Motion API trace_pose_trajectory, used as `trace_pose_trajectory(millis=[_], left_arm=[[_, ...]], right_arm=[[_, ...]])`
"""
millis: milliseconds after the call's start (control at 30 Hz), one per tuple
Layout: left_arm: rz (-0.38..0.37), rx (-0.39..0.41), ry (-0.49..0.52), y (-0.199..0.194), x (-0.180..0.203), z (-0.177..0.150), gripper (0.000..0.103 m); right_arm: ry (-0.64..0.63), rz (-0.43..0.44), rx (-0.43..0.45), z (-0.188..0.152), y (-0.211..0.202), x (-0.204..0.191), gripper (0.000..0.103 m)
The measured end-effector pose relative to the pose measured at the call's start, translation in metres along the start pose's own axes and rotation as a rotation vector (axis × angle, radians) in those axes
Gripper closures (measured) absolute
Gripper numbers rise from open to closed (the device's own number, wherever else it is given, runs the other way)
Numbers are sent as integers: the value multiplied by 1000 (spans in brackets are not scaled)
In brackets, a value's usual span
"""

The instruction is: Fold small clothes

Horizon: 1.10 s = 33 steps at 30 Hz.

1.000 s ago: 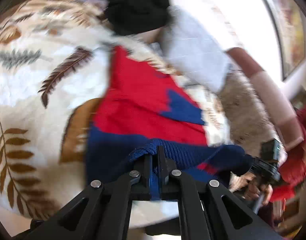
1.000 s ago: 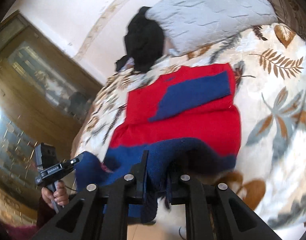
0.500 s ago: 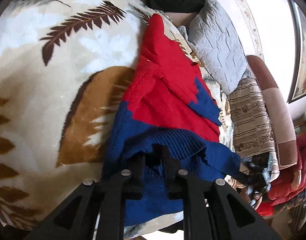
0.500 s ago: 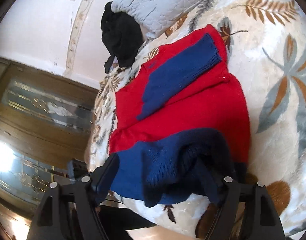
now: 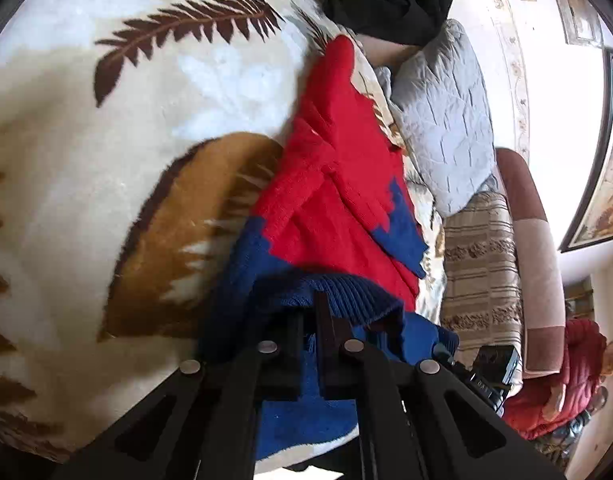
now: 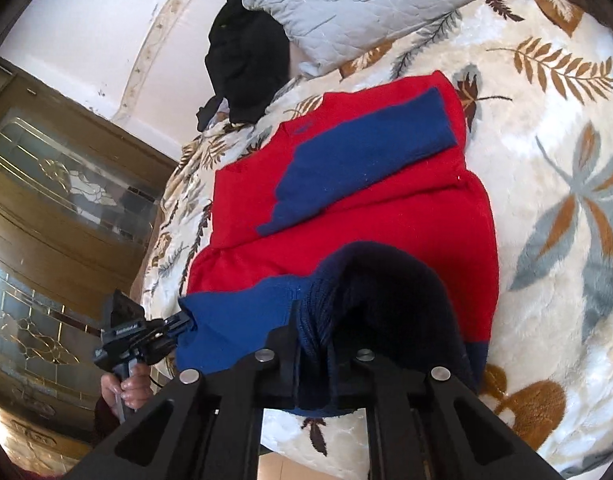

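A small red and blue knit sweater (image 5: 330,184) lies flat on a leaf-print blanket (image 5: 106,160), one blue sleeve folded across its chest (image 6: 358,160). My left gripper (image 5: 310,320) is shut on the ribbed blue hem at one bottom corner. My right gripper (image 6: 312,328) is shut on the blue hem at the other bottom corner. Both lift the hem off the blanket, so it bunches over the fingers. The left gripper also shows in the right wrist view (image 6: 174,328), the right gripper in the left wrist view (image 5: 462,364).
A grey quilted pillow (image 6: 386,4) and a black garment (image 6: 246,60) lie beyond the sweater's collar. A striped sofa (image 5: 482,264) and a seated person in red (image 5: 562,380) are to one side. A wooden glazed cabinet (image 6: 58,200) stands on the other side.
Both grippers stayed shut on the hem and dropped closer to the blanket. The blue hem now bunches higher over the fingers, and the sweater looks flatter.
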<state>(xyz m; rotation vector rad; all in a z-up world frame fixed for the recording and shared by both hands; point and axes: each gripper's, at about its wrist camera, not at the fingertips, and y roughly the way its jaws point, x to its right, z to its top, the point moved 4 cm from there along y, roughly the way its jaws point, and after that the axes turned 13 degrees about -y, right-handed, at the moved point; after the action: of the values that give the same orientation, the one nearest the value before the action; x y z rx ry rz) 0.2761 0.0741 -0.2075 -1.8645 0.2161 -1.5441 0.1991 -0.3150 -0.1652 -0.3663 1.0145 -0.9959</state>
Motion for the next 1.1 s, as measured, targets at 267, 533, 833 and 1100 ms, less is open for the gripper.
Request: trace_pose_trajectory(millis=[267,533,833,1100], left_arm=[[-63,62,80,-23,38,0,99],[-119,119,158,-32,114,49,99],[-158,224,178,15,175,144,99],[-77,243,148,84,152,197,99]], right_arm=[[12,4,73,5,-16,5,94],[-12,-26,167,63,-33,1,94],[59,-35,310,165,-11,35,94],[185,59,281,200,55,94,90]])
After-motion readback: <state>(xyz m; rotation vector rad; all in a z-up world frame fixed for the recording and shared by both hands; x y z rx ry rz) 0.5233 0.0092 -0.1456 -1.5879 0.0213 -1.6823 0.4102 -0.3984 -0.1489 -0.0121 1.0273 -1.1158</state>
